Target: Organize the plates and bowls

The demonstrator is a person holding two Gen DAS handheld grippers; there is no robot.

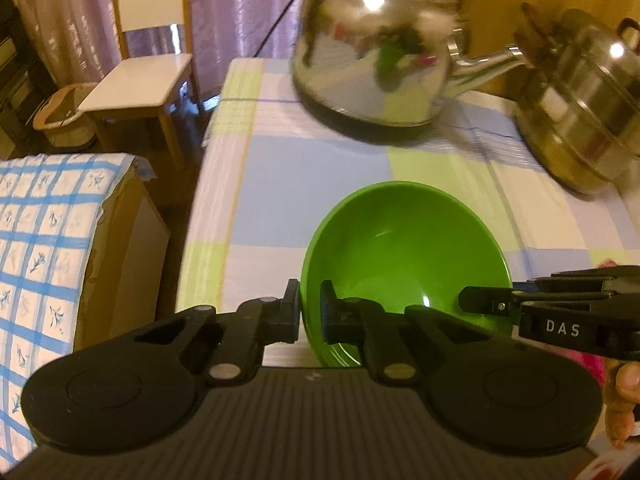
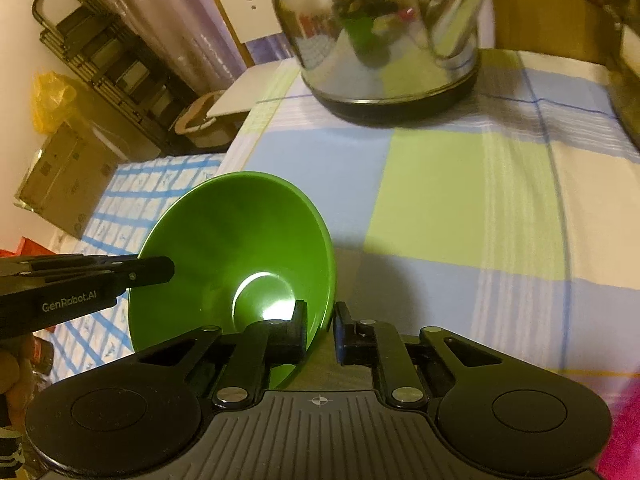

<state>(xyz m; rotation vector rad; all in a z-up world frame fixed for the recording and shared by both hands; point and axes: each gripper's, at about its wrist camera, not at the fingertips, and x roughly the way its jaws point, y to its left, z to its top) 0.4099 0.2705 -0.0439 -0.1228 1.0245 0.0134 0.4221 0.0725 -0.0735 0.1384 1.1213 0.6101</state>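
Two claws pinch one green bowl (image 1: 404, 256): left gripper (image 1: 310, 314) at nine o'clock rim, right gripper (image 2: 320, 330) at three.

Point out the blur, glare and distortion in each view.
Left wrist: kettle and steel pot motion-smeared, bright glints on both, table edge bowed. Right wrist: white glare in the green bowl base, kettle blurred, checked cloth lines curved.

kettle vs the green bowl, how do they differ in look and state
The kettle is shiny metal, closed in and spouted; the green bowl is matte-coloured and open. The kettle stands free at the far end of the checked tablecloth; the bowl is near, its rim pinched by the left gripper and the right gripper. Both are round.
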